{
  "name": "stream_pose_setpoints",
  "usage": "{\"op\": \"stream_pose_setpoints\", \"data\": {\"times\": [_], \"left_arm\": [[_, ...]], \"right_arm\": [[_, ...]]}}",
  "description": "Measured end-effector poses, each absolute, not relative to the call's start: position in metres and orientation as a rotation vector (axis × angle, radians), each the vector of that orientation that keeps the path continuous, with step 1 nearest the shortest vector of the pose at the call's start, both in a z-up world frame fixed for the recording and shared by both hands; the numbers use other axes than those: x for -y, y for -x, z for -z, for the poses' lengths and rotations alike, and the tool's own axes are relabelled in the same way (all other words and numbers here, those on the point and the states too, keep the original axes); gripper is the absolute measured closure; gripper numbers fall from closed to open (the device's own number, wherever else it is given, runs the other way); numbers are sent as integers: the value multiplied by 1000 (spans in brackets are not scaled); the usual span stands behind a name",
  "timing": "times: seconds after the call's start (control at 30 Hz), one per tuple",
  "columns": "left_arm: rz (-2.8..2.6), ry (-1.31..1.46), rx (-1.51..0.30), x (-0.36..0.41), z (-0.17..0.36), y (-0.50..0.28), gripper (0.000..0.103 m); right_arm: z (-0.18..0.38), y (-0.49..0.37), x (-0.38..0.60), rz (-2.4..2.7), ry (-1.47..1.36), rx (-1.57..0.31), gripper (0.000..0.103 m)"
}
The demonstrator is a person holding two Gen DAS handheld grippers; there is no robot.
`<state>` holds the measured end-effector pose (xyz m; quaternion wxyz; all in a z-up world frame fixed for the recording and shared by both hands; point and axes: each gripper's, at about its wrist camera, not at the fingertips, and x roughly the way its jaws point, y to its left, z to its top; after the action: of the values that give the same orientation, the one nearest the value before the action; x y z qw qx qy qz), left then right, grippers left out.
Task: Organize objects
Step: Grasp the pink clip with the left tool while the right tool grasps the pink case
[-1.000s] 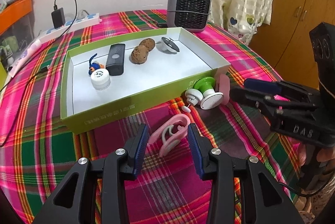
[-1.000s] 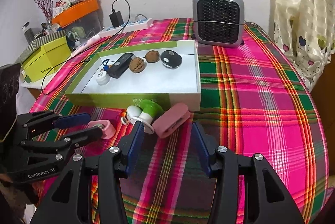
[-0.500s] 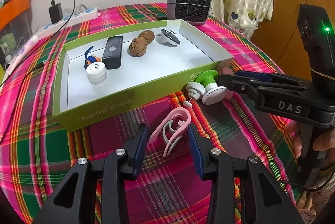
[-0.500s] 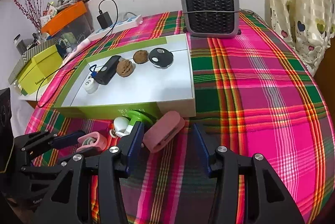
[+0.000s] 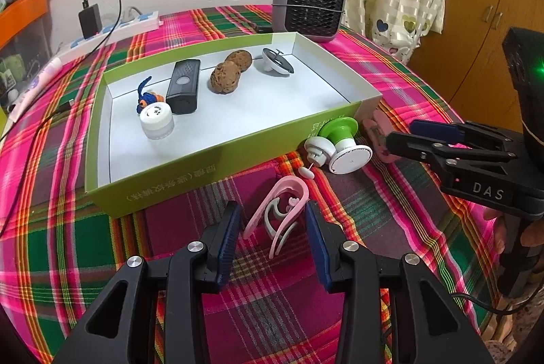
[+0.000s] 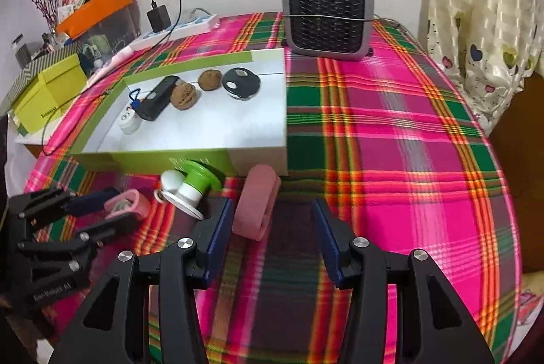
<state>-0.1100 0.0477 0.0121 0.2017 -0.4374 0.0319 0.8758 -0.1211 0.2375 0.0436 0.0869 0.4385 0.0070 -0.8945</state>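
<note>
A pink and white clip (image 5: 277,214) lies on the plaid cloth between the open fingers of my left gripper (image 5: 273,233); it also shows in the right wrist view (image 6: 127,204). A flat pink case (image 6: 256,205) lies just ahead of my open right gripper (image 6: 272,228), near its left finger; in the left wrist view the case (image 5: 375,132) is partly hidden. A green and white gadget (image 5: 336,143) lies against the front wall of the green box (image 5: 217,156); it also shows in the right wrist view (image 6: 190,187). The box holds a black remote (image 5: 183,86), two walnuts (image 5: 224,80), a white jar (image 5: 156,120) and other small things.
A grey heater (image 6: 328,18) stands behind the box. A power strip with a charger (image 5: 112,27) lies at the back left. A yellow-green box (image 6: 47,92) and an orange bin (image 6: 98,8) stand left of the table. The table edge curves off at the right.
Both grippers have moved forward and lower. The pink clip now lies between the left fingers, and the pink case is nearer the right fingers. The right gripper has opened wider.
</note>
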Motion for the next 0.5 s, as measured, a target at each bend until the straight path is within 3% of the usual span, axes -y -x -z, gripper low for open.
{"op": "stream_pose_setpoints", "data": {"times": [0.5], "left_arm": [[-2461, 1219, -116, -50, -11, 113, 66]], "right_arm": [[-30, 129, -228, 2606, -1315, -54, 54]]}}
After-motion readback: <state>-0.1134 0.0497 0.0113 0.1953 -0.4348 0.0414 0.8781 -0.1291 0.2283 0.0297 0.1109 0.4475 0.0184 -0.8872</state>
